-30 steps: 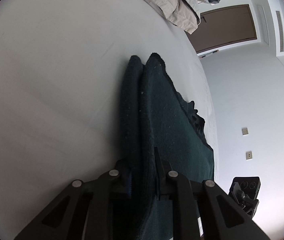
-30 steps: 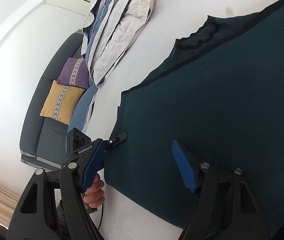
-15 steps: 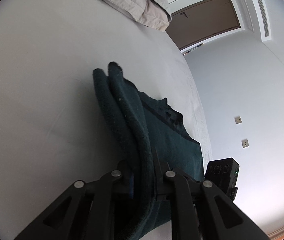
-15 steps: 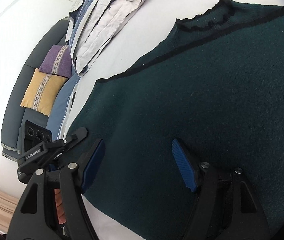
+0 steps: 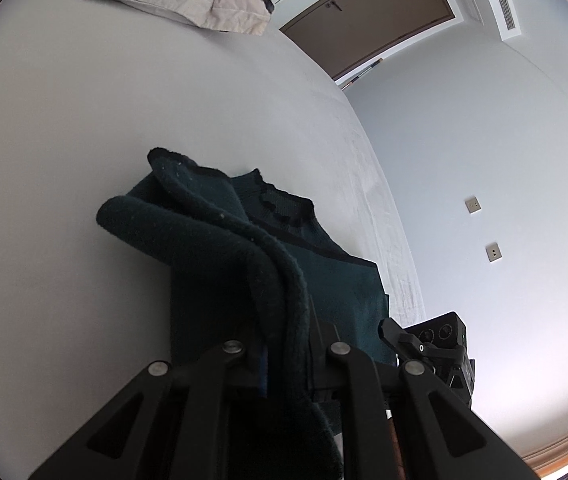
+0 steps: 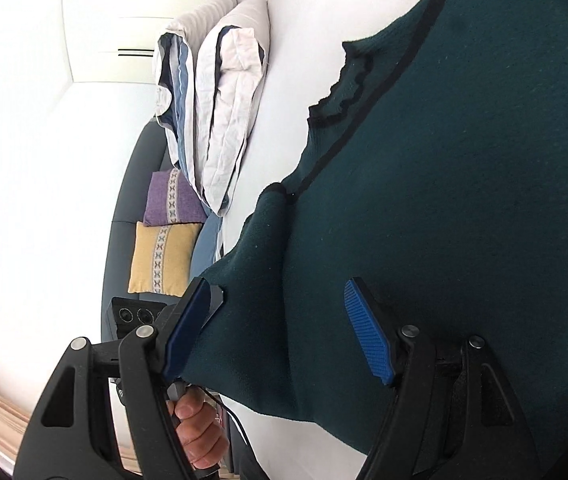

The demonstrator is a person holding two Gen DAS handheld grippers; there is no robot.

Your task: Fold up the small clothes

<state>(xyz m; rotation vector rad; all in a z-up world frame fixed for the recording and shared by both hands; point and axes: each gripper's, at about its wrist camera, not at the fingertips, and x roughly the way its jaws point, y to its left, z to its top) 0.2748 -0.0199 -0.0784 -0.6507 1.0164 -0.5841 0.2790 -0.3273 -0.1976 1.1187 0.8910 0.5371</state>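
The left gripper (image 5: 286, 354) holds a thick fold of the dark green sweater (image 6: 464, 184) between its narrow jaws, lifted above the white bed (image 5: 83, 128). The right gripper (image 6: 279, 328) hovers wide open over the sweater, perhaps not touching it.

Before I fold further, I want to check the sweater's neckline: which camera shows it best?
The right wrist view: the frilly black-edged neckline of the sweater lies open against the white bed, well lit. The left wrist view shows it too, but smaller, dim, and partly behind the raised fold pinched by the left gripper.
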